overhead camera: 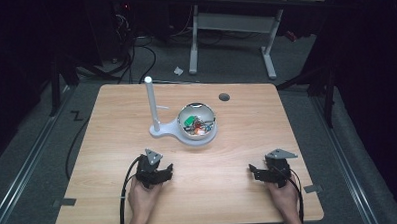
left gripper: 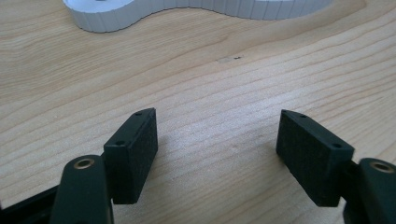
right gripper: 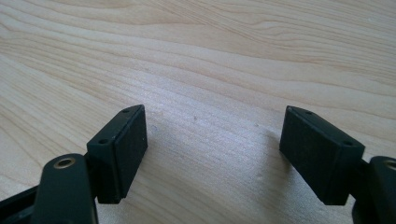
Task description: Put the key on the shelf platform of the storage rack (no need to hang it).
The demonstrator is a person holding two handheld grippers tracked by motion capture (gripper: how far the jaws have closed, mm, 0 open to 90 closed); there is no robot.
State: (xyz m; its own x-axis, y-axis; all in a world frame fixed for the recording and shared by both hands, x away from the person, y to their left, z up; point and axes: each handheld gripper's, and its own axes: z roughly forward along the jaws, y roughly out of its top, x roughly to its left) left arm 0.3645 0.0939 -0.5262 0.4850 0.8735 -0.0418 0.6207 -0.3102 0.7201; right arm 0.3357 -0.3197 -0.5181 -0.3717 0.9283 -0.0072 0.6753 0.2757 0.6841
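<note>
The left gripper [overhead camera: 161, 172] rests on the table [overhead camera: 239, 185], fingers [left gripper: 133, 154] wide apart, holding nothing. The bowl [overhead camera: 197, 123] of small bits sits ahead on its white stand [overhead camera: 164, 129]. The right gripper [overhead camera: 256, 172] waits open too. Reach slowly, I think.

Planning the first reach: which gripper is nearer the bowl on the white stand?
Left. The left gripper sits just in front of the bowl, slightly to its left; the right gripper is farther off, to its right.

bowl contents [overhead camera: 197, 124]: small coloured bits, too small to identify
white stand base [left gripper: 140, 11]: cut off at top edge
forearms: cut off at bottom edge
</note>
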